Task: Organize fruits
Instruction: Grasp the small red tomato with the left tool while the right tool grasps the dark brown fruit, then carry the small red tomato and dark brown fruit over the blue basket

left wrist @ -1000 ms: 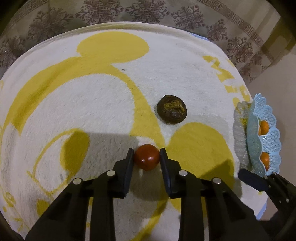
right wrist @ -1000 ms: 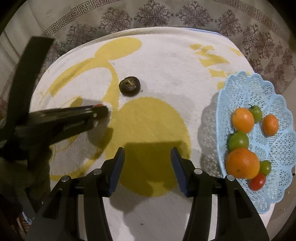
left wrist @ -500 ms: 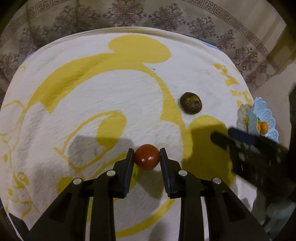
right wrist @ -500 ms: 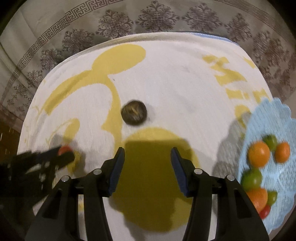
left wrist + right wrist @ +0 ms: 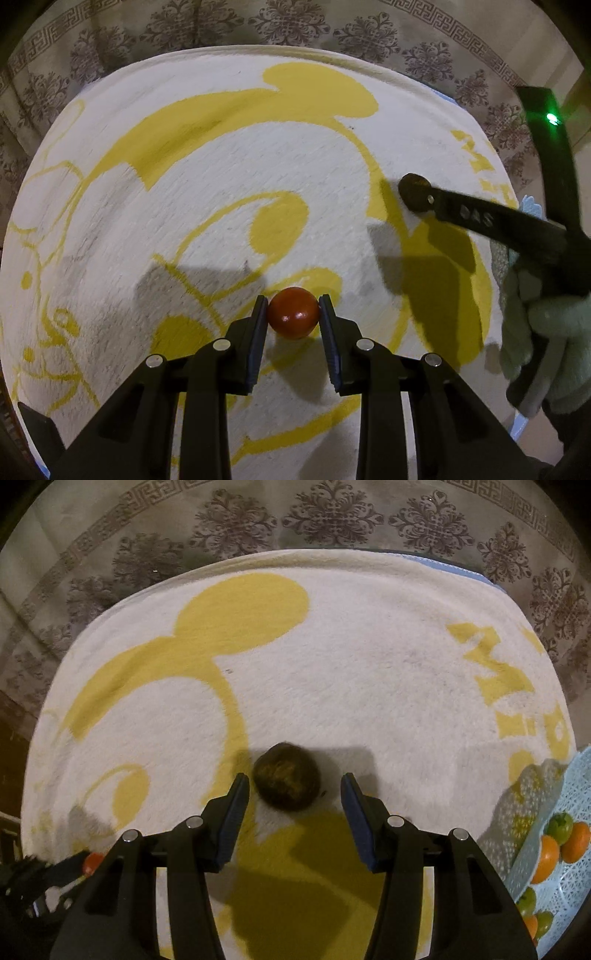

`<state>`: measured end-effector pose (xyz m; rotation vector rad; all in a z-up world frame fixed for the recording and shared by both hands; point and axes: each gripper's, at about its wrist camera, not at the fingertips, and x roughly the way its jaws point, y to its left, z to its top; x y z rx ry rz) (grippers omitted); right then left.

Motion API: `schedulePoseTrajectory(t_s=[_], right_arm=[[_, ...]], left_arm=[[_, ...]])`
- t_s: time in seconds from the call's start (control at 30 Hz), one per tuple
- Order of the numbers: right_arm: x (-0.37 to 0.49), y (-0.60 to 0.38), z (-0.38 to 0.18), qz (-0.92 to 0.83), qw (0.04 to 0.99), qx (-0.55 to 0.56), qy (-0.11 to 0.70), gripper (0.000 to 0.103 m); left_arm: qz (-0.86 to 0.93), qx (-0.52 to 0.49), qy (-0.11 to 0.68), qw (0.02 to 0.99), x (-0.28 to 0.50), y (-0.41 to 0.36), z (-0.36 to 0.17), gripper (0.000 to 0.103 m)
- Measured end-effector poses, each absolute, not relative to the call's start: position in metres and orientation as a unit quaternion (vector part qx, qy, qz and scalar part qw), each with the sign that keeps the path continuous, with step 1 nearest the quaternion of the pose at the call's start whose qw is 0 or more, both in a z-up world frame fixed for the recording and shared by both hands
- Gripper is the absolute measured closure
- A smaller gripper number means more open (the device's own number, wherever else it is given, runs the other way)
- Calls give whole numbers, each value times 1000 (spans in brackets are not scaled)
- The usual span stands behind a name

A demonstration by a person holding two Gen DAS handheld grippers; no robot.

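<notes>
My left gripper is shut on a small red tomato and holds it over the white and yellow towel. My right gripper is open, its jaws on either side of a dark brown round fruit that lies on the towel, nearer the left finger. The brown fruit also shows in the left wrist view, partly behind the right gripper's finger. The left gripper with the tomato shows at the lower left of the right wrist view.
A light blue lattice basket at the right edge holds several orange and green fruits. The towel covers a round table with a patterned brown cloth behind it. A gloved hand holds the right gripper.
My right gripper has moved forward and left until the brown fruit lies between its open jaws. My left gripper, still shut on the tomato, has moved left and back, away from the basket.
</notes>
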<state>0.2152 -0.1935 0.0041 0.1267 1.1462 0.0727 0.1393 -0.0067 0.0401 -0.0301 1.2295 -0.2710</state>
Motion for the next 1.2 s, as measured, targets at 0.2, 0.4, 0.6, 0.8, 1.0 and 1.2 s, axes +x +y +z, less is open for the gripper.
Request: schedulePoseTrajectory(t_s=[0.2,0.4,0.6,0.8,1.0,1.2], right_arm=[[218,-191,-7,29,837,53,545,47],[210,-187,-6,36,839,43,542,62],[194,-191,5,42,840,64,538,63],[157,-205,27,43,846,103,522,63],[122,-225,53,42,858,117,498,62],[91,-257,76,33,868,130,478,62]], left_arm=[[-125,-4,577,807,135,-4,41,75],[-133,9,574,808,134,-11,46,75],[-142,21,569,810,130,-20,55,75],[-145,34,562,814,124,-32,66,75],[-153,47,549,820,114,-56,80,75],[-163,61,545,820,101,-86,87,75]])
